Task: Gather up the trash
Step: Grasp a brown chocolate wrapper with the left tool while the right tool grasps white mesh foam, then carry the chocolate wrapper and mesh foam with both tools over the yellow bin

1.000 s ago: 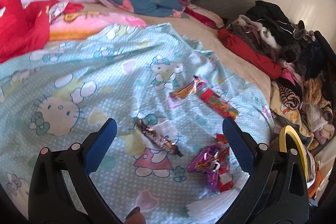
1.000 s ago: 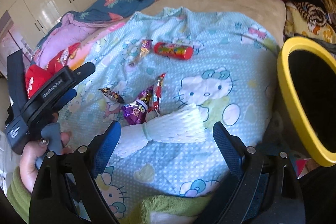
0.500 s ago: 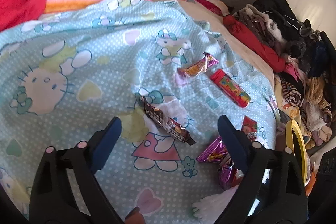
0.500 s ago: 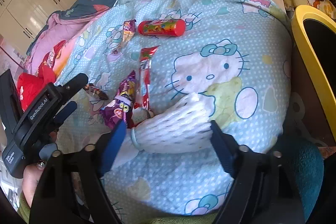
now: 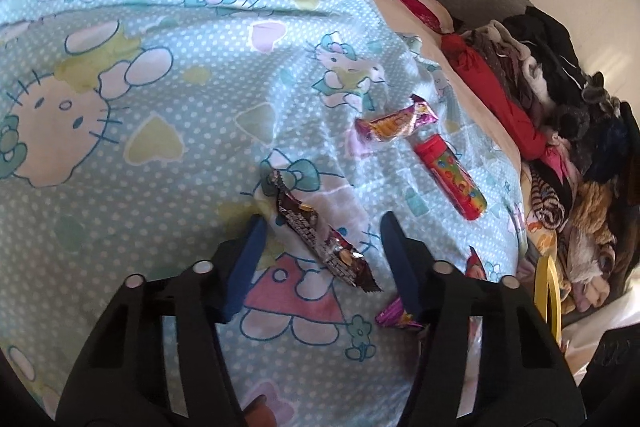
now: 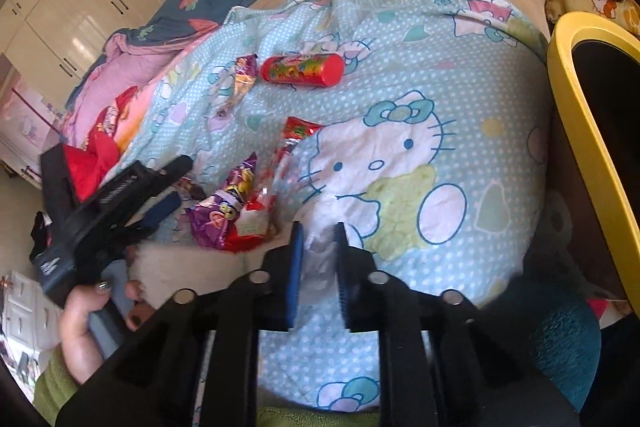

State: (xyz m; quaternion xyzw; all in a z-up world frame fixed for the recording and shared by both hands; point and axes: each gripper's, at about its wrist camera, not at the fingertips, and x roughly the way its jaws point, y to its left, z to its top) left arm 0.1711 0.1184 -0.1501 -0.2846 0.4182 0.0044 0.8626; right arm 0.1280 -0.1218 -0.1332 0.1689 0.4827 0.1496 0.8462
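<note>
Trash sits all over the light-blue cartoon-cat bedsheet (image 5: 168, 187). Right gripper (image 6: 318, 231) has just closed, pinching the white foam net sleeve (image 6: 320, 247). Left gripper (image 5: 322, 223), jaws narrowing but apart, straddles the dark brown candy-bar wrapper (image 5: 320, 231) without touching it. Yellow-rimmed bin (image 6: 576, 99) stands beside the bed.
</note>
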